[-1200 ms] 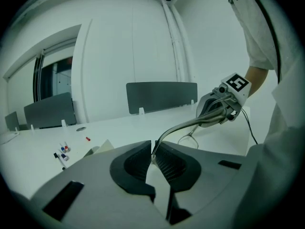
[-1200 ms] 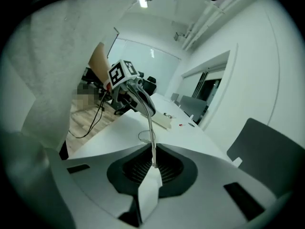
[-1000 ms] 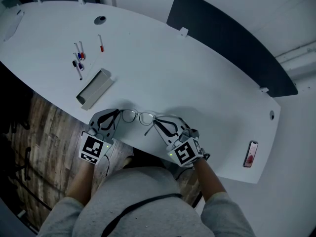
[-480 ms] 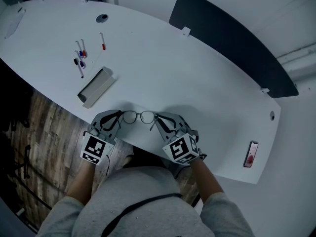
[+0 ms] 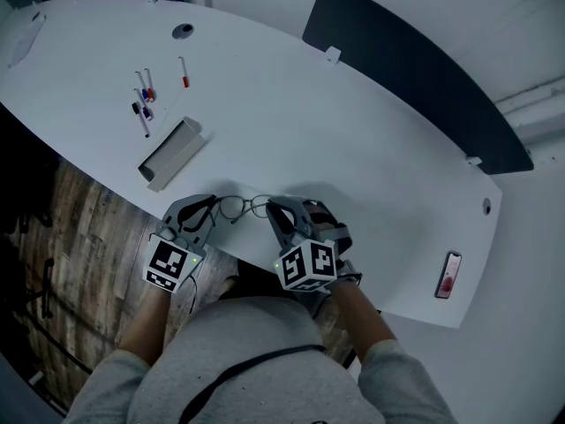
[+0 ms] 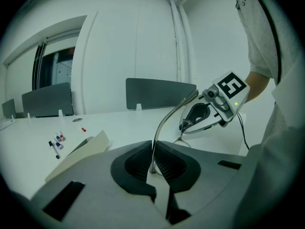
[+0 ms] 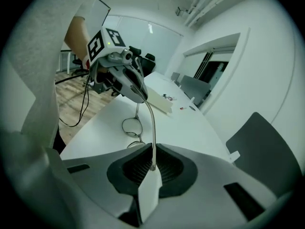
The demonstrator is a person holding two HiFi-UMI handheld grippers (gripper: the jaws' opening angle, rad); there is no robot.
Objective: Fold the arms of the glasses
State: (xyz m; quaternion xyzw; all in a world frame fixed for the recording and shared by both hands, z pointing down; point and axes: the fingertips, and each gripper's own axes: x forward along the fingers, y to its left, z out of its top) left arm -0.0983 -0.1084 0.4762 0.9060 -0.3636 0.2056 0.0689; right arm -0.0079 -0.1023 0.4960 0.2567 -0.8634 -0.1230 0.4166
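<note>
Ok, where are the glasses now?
Head view: the glasses are at the near edge of the table, between the left gripper and right gripper, both clamped on them.

An office meeting room: 1 long white table (image 5: 291, 122) with a cable port (image 5: 183, 31), a dark divider panel (image 5: 415, 69) clipped to its far edge, whiteboard markers (image 5: 144, 95) on it, plain white walls (image 6: 133, 46), glazed partitions (image 7: 209, 66) and a wood-plank floor (image 5: 71, 237).

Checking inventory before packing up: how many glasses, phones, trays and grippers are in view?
glasses: 1
phone: 1
tray: 1
grippers: 2, the left gripper and the right gripper
Total: 5
</note>
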